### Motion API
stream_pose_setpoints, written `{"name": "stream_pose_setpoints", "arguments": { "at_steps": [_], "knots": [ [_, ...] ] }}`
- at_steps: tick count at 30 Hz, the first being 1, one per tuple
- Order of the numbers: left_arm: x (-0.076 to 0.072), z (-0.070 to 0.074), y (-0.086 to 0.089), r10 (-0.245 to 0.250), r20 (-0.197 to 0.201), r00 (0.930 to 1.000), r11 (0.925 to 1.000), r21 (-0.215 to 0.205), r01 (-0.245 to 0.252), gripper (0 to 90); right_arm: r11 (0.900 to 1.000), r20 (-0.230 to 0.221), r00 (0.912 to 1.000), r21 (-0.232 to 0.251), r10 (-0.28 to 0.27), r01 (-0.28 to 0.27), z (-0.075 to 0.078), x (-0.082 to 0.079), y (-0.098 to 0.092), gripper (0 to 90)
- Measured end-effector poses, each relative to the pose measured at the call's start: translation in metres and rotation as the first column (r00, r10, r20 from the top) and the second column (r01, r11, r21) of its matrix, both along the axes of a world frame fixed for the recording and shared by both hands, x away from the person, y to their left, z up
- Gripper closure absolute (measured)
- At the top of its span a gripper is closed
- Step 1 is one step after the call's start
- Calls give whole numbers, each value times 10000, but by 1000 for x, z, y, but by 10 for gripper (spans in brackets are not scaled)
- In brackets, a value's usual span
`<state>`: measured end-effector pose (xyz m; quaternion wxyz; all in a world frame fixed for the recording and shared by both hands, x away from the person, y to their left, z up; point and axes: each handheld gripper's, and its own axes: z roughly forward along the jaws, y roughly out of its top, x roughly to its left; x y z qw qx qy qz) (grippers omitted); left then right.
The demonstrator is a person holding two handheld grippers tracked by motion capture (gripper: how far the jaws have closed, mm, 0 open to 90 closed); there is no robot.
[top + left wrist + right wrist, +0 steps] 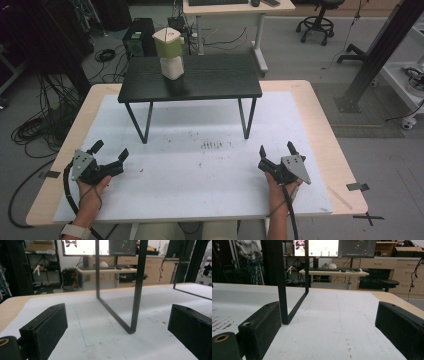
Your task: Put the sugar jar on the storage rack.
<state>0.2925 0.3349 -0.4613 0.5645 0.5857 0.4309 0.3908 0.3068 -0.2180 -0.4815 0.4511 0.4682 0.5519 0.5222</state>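
The small black stand (200, 80) sits at the far middle of the white surface (200, 170). On the stand's top, toward its left end, rests a cream and pale green container (168, 52), upright. The left gripper (107, 155) rests near the stand's front left leg (136, 290), jaws wide apart and holding nothing. The right gripper (276, 151) lies near the stand's front right leg (282, 285), jaws likewise spread and empty. Both are well apart from the container.

stand top (117, 255): cut off by upper edge | monitor text (322, 247): too small to read
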Motion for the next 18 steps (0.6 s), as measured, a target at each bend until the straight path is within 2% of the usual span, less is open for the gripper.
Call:
{"name": "stream_pose_setpoints", "arguments": {
  "at_steps": [7,18],
  "knots": [
    [-2,-1,0,-80,238,9997,10000,56,79,28,10000,26,10000,-7,-40,40,0,0,0,75],
    [-3,-1,0,-48,317,9995,10000,20,47,37,9999,8,9999,-19,-101,101,0,0,0,75]
  ]
}}
